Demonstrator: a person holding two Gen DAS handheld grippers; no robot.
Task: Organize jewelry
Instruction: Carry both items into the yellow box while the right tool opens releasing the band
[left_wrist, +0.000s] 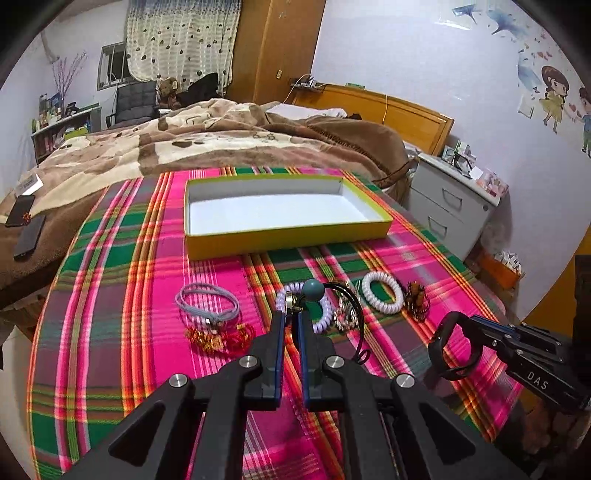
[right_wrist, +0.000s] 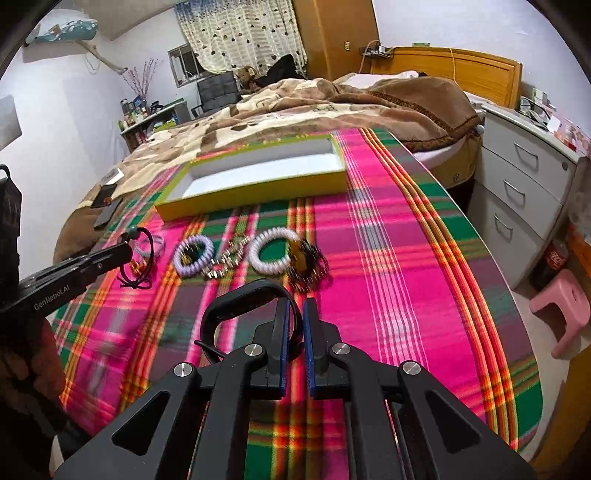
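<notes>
Left tongs (left_wrist: 291, 314) nearly closed on a black cord with a teal bead (left_wrist: 314, 290), lifted just above the table (right_wrist: 406, 295). Right tongs (right_wrist: 295, 306) pinched on a black band (right_wrist: 240, 302), also held off the cloth. Risk: the cord's loose loop hangs low near the lilac coil bracelet (left_wrist: 321, 317) and could snag it; a thin cord may slip from the narrow grip. Other pieces lie in a row: white coil bracelet (right_wrist: 273, 251), grey hair ties (left_wrist: 207, 302). Empty yellow box (left_wrist: 288, 236) waits beyond.
</notes>
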